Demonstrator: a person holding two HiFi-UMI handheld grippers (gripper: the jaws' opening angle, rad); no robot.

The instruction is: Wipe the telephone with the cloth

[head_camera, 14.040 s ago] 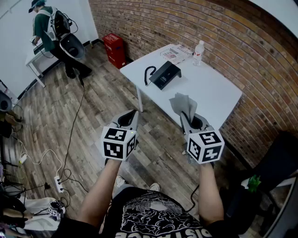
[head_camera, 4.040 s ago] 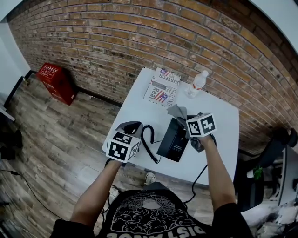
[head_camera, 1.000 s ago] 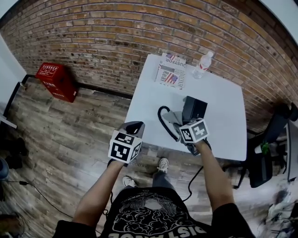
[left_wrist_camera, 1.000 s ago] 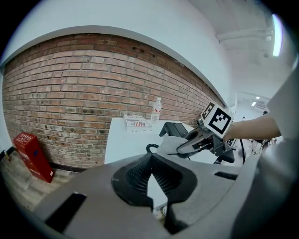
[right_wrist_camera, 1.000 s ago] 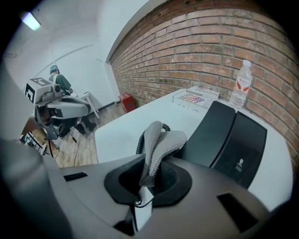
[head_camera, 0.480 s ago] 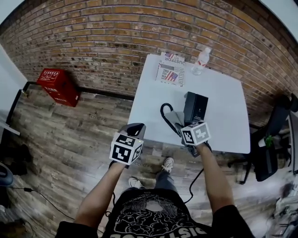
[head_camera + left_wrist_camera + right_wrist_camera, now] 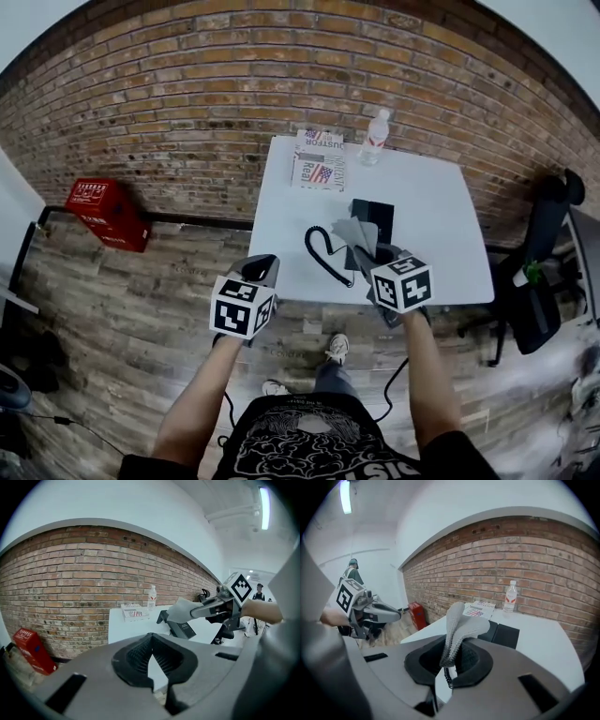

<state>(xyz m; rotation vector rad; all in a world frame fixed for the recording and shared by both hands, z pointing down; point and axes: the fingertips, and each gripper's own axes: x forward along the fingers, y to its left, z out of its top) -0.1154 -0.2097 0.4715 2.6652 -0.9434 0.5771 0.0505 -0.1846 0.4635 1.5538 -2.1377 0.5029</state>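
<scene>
A brick wall (image 7: 234,84) fills the far side of my head view, with plank flooring (image 7: 112,300) running below it. A white table (image 7: 441,216) stands against the wall. A dark office chair (image 7: 548,211) sits off its right end, and a red crate (image 7: 103,211) rests on the floor well to the left.

On the table, the black telephone (image 7: 375,211) lies near the middle, a little toward the near edge. Its coiled cord (image 7: 319,255) loops out to the left. A stack of printed papers (image 7: 319,164) lies at the far edge by the wall, and a clear water bottle (image 7: 375,138) stands upright just to its right.

My right gripper (image 7: 384,255) is over the near end of the telephone. In its own view the jaws pinch the grey cloth (image 7: 459,625) low down, so the cloth stands up and folds forward above them. From the head view the cloth (image 7: 356,232) covers part of the phone's near half. I cannot tell whether it actually touches the phone.

My left gripper (image 7: 261,270) hangs over the floor just off the table's near left edge, apart from the phone. In its own view the jaws are pressed together at the tips with nothing between them.
</scene>
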